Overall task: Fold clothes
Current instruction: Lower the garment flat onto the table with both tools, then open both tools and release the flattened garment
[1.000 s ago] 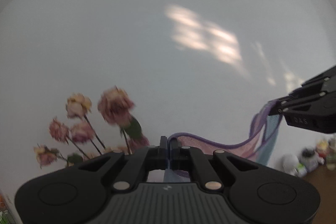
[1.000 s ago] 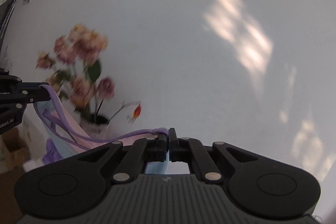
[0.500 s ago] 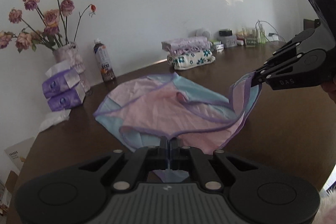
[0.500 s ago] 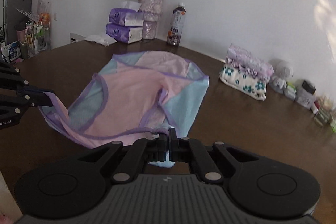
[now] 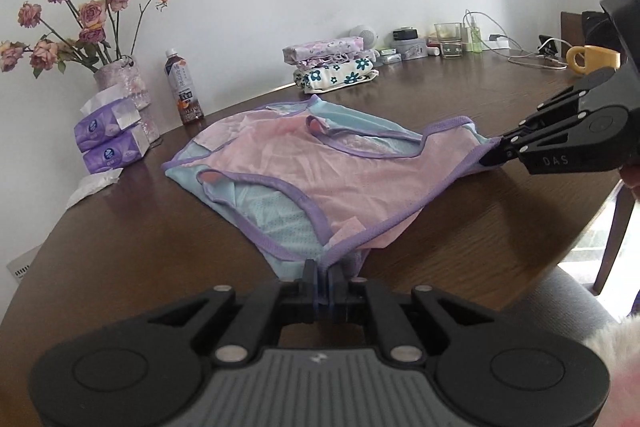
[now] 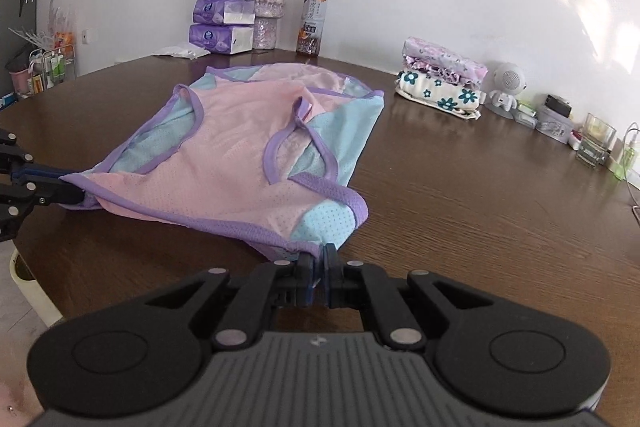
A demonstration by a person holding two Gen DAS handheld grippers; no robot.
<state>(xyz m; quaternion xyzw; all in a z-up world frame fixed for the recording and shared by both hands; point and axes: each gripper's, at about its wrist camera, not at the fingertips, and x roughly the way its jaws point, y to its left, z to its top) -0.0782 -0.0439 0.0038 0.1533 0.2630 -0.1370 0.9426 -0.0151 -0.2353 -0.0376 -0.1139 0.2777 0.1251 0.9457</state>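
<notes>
The garment (image 5: 320, 175), a pink and light-blue mesh vest with purple trim, lies spread on the worktop (image 5: 460, 227), extending ahead of both claws. The left claw (image 5: 323, 273) is clenched on the near hem corner directly at its tips. The right claw (image 6: 320, 259) is clenched on the other near corner; in the left view it enters from the right side, pinching the purple edge. The near hem runs between the two claws, low over the worktop.

Status: the far portion of the garment rests flat, with both armholes facing up. One strap is curled over ahead of the right claw. A stack of folded clothes (image 6: 440, 83) sits further ahead and to the right of the right claw.

Hazards from this state:
- Uneven release. If one claw lets go before the other, the hem pulls toward the held side and the fold line skews.
- Slip. Each grip covers only a narrow strip of trim. A sharp pull may strip the mesh from the fingers.
- Bunching. The curled strap may be trapped inside a fold and leave a lump.
- Drag. A low carry across the worktop shifts the flat far portion and wrinkles it.
- Collision. A bottle (image 6: 313, 23) and tissue packs (image 6: 222, 25) stand beyond the far edge; an overshoot may strike them.
</notes>
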